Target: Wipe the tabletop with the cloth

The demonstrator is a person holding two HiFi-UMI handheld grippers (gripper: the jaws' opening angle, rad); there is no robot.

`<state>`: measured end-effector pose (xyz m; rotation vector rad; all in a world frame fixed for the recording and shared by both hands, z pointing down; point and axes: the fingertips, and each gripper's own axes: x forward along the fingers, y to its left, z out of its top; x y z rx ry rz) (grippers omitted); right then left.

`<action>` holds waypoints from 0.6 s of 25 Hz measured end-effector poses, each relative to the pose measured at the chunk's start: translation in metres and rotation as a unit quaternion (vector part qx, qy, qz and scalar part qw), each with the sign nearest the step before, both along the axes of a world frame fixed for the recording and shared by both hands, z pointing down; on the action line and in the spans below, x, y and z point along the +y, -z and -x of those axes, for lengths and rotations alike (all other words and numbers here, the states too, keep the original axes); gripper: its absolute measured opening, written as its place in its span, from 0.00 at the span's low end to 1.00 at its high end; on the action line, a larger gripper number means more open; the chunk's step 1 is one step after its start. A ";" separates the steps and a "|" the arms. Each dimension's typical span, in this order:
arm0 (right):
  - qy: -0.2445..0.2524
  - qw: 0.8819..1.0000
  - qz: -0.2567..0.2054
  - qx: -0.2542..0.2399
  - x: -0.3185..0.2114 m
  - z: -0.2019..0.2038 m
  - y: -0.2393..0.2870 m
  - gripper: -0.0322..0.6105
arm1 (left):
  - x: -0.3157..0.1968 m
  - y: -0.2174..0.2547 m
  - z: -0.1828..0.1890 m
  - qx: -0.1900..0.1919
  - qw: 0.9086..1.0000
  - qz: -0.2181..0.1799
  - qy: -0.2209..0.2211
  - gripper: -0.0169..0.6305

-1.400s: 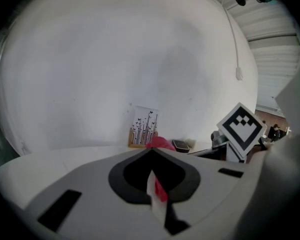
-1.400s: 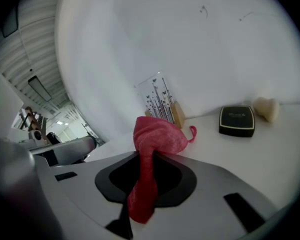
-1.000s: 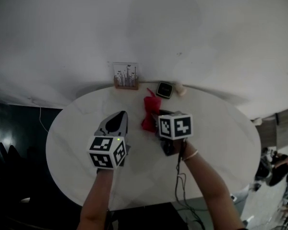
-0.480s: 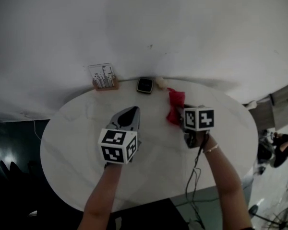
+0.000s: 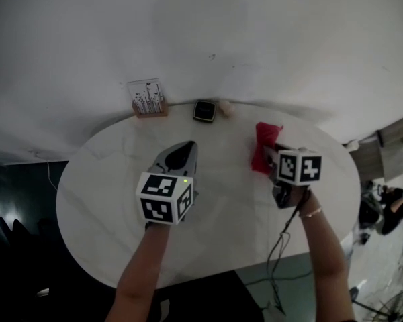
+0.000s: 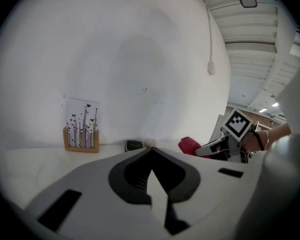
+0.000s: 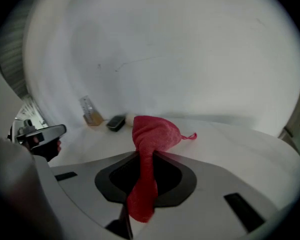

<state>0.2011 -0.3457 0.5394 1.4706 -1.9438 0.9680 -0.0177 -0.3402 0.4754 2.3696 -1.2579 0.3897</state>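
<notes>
The cloth [image 7: 152, 134] is red fabric with a rough, matt nap. The tabletop [image 5: 107, 180] looks smooth, white and faintly veined, with little gloss. The left gripper [image 6: 151, 150] and right gripper [image 7: 149, 153] have smooth matt grey plastic shells, and the stand [image 5: 150, 109] has a wooden base.

No text can be read: the white card in a wooden stand [image 5: 148, 96] shows only small dark drawings.
</notes>
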 end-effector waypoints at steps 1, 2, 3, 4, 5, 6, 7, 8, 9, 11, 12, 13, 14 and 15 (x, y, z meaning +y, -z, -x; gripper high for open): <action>0.022 1.000 -0.007 -0.015 0.005 0.025 0.007 0.15 | 0.004 0.004 0.007 0.000 1.000 -0.002 0.005 0.03; 0.045 0.998 -0.012 -0.034 0.011 0.053 0.014 0.15 | 0.008 0.007 0.015 0.000 1.000 -0.005 0.010 0.03; 0.068 0.996 -0.015 -0.057 0.017 0.082 0.021 0.15 | 0.013 0.011 0.024 -0.002 1.000 -0.007 0.016 0.03; 0.092 0.992 -0.015 -0.082 0.025 0.112 0.027 0.15 | 0.019 0.015 0.034 -0.005 1.000 -0.011 0.024 0.03; 0.117 0.987 -0.012 -0.107 0.033 0.142 0.032 0.15 | 0.023 0.019 0.045 -0.008 0.999 -0.014 0.032 0.03; 0.142 0.981 -0.008 -0.130 0.041 0.171 0.036 0.15 | 0.028 0.023 0.058 -0.012 0.999 -0.018 0.042 0.03; 0.166 0.975 -0.005 -0.149 0.049 0.198 0.040 0.15 | 0.032 0.025 0.071 -0.015 0.998 -0.021 0.054 0.03; 0.188 0.969 -0.003 -0.163 0.056 0.222 0.042 0.15 | 0.037 0.027 0.085 -0.017 0.997 -0.022 0.066 0.03; 0.207 0.963 -0.002 -0.170 0.063 0.243 0.041 0.15 | 0.042 0.028 0.098 -0.020 0.997 -0.020 0.077 0.03; 0.236 0.956 0.006 -0.171 0.071 0.278 0.031 0.15 | 0.052 0.025 0.122 -0.021 0.995 -0.011 0.097 0.03; 0.245 0.955 0.013 -0.166 0.073 0.290 0.022 0.15 | 0.056 0.022 0.131 -0.021 0.994 -0.005 0.106 0.03; 0.249 0.955 0.022 -0.158 0.073 0.298 0.012 0.15 | 0.059 0.018 0.137 -0.021 0.993 0.000 0.113 0.03; 0.248 0.957 0.032 -0.148 0.073 0.302 0.002 0.15 | 0.062 0.014 0.140 -0.021 0.993 0.005 0.116 0.03; 0.243 0.959 0.041 -0.138 0.072 0.301 -0.007 0.15 | 0.065 0.010 0.140 -0.020 0.993 0.010 0.115 0.03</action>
